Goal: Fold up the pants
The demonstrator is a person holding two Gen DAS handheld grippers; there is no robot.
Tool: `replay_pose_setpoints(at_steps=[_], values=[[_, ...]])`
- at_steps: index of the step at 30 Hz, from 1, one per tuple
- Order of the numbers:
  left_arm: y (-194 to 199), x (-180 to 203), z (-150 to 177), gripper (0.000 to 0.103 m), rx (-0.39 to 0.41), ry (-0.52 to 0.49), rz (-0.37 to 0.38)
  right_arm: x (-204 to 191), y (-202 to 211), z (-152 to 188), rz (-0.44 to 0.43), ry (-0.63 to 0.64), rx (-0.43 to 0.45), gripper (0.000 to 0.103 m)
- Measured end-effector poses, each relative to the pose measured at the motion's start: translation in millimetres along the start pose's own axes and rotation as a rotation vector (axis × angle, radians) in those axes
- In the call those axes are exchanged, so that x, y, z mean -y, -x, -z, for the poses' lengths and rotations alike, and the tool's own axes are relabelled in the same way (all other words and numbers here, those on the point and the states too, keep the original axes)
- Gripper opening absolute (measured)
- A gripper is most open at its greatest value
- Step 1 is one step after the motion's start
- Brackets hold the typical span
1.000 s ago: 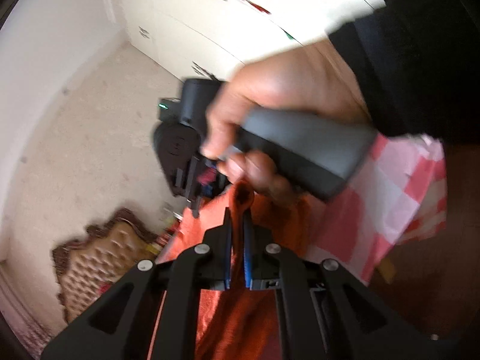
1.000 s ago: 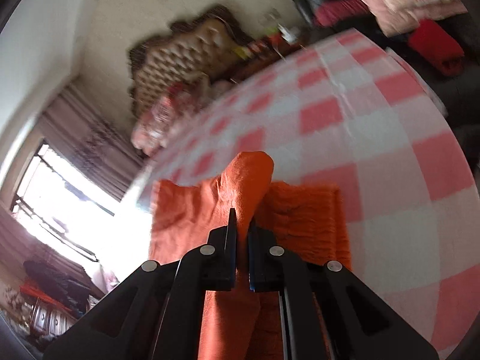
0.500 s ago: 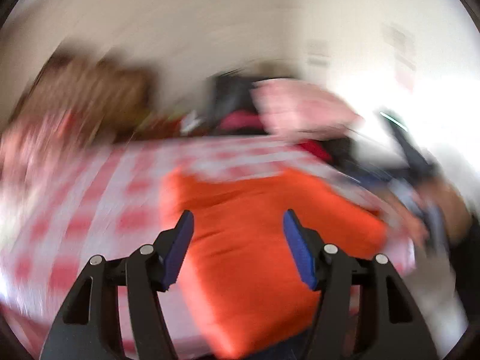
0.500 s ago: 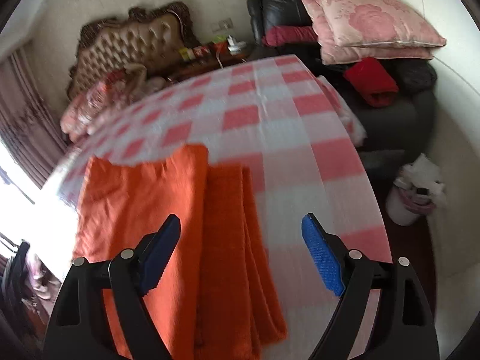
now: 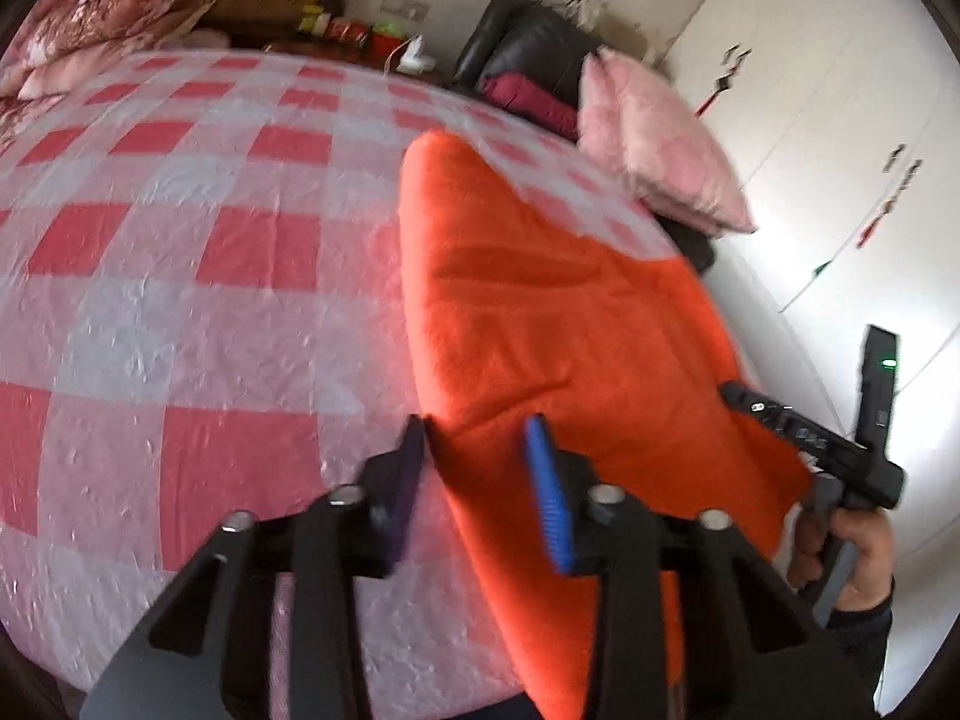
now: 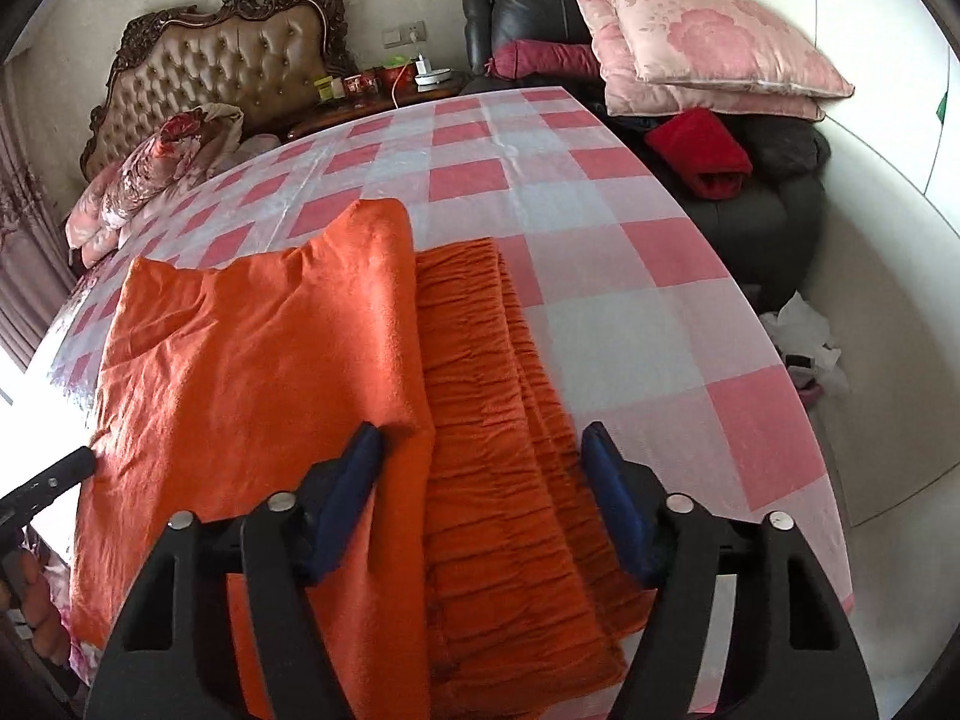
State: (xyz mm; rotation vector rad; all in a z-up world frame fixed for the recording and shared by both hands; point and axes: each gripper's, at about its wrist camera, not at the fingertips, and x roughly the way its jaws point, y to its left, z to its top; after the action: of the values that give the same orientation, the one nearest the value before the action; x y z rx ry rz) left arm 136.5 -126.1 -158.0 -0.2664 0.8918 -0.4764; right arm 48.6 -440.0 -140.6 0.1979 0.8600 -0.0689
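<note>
The orange pants (image 6: 270,348) lie folded on the pink-and-white checked bed cover (image 6: 606,240). A smooth layer covers the left part; the gathered waistband (image 6: 480,372) shows beside it on the right. My right gripper (image 6: 480,444) hangs open just above the near end of the pants, its blue pads spread over the waistband. In the left wrist view my left gripper (image 5: 477,438) is open at the near corner of the pants (image 5: 540,312), holding nothing. A hand (image 5: 852,546) at the right grips the other tool's handle.
A tufted headboard (image 6: 228,60) and a floral bundle (image 6: 156,168) stand at the bed's far end. A black armchair (image 6: 768,204) with pink pillows (image 6: 702,36) and a red garment (image 6: 702,150) sits right of the bed. White wardrobe doors (image 5: 840,120) are further right.
Both grippers were shut on a raised fold of orange fabric; they have opened and let it go. The pants now lie flat, and the left view has swung round over the bed.
</note>
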Motion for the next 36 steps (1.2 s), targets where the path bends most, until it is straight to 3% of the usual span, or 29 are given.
replay_pose_setpoints(at_steps=[3, 6, 18, 20, 23, 27, 31, 34, 36], values=[[-4.6, -0.2, -1.1, 0.016, -0.013, -0.012, -0.014, -2.2, 0.6, 1.2, -0.001, -0.013, 0.017, 0.064], [-11.1, 0.3, -13.5, 0.012, -0.013, -0.040, -0.038, -4.2, 0.0, 1.2, -0.002, -0.029, 0.034, 0.063], [-43.9, -10.0, -73.2, 0.011, -0.016, -0.085, -0.142, -27.3, -25.1, -32.3, 0.025, -0.041, -0.009, 0.061], [-44.3, -12.9, -75.8, 0.017, -0.011, -0.071, -0.150, -28.9, -27.1, -34.3, 0.029, -0.040, -0.007, 0.061], [-27.5, -10.4, -69.4, 0.018, 0.034, -0.064, -0.174, -30.3, -20.2, -32.8, 0.058, -0.030, 0.025, 0.064], [11.8, 19.7, -38.8, 0.018, 0.148, -0.164, -0.204, -42.1, -0.6, -30.1, 0.161, 0.037, 0.108, 0.070], [18.9, 49.4, -1.8, 0.018, 0.150, -0.302, -0.242, -52.1, 10.5, -22.5, 0.197, 0.079, 0.138, 0.071], [5.9, 51.3, 19.5, 0.018, 0.097, -0.325, -0.259, -52.5, 5.3, -11.7, 0.215, 0.095, 0.108, 0.071], [5.4, 53.0, 28.4, 0.018, 0.122, -0.355, -0.273, -49.9, -1.3, -3.9, 0.222, 0.100, 0.089, 0.077]])
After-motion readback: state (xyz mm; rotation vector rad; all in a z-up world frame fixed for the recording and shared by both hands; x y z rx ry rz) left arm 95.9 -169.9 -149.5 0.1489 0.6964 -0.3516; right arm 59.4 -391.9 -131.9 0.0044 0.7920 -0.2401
